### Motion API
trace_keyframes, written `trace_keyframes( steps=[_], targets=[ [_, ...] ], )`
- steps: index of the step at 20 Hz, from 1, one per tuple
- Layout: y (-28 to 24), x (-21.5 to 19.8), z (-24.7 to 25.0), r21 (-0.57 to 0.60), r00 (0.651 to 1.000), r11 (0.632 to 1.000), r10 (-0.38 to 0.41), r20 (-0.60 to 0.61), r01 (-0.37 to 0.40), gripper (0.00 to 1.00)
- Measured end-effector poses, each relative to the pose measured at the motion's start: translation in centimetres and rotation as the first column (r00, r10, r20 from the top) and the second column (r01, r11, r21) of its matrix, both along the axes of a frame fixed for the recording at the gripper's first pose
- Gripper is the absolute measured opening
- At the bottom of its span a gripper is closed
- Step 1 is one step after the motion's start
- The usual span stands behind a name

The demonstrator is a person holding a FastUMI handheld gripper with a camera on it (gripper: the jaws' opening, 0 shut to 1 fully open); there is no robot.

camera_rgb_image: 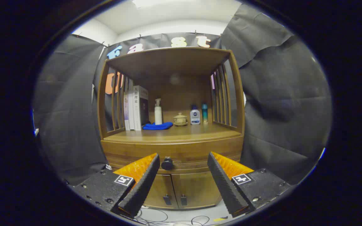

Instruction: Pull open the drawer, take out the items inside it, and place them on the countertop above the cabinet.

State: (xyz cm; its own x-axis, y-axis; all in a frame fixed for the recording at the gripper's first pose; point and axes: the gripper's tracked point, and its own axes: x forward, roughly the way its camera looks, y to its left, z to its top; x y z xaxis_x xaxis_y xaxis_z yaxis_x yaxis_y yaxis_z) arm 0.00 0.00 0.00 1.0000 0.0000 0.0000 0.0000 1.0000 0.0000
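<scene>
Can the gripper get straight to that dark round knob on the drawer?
Probably yes. The gripper is open, and the knob sits between its fingers on the shut drawer, with nothing in between.

Gripper [183, 160] fingers spread wide, nothing btwn them; open air from tips to cabinet front. Drawer [171, 153] shut, its dark round knob [167, 163] just ahead, nearer the left finger, unobstructed. Countertop [181, 133]: front strip bare across full width. Back half crowded: books [135, 108] at left, blue cloth [157, 126], pump bottle [158, 111], lidded cup [180, 119], two small bottles [199, 114]. Slatted side rails [223, 97] block entry from the sides; shelf roof overhead.
</scene>
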Motion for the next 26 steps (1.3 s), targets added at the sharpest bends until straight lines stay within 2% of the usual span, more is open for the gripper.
trace_keyframes(
  steps=[16, 20, 26],
  targets=[
    [0.6, 0.8, -0.6, -0.035, 0.999, 0.998, 0.052, -0.013, -0.052, 0.99],
    [1.2, 1.3, -2.0, -0.056, 0.998, 0.996, 0.063, -0.006, -0.063, 0.99],
    [1.7, 5.0, -7.5, -0.072, 0.998, 0.996, 0.043, -0.044, -0.046, 0.99]
  ],
)
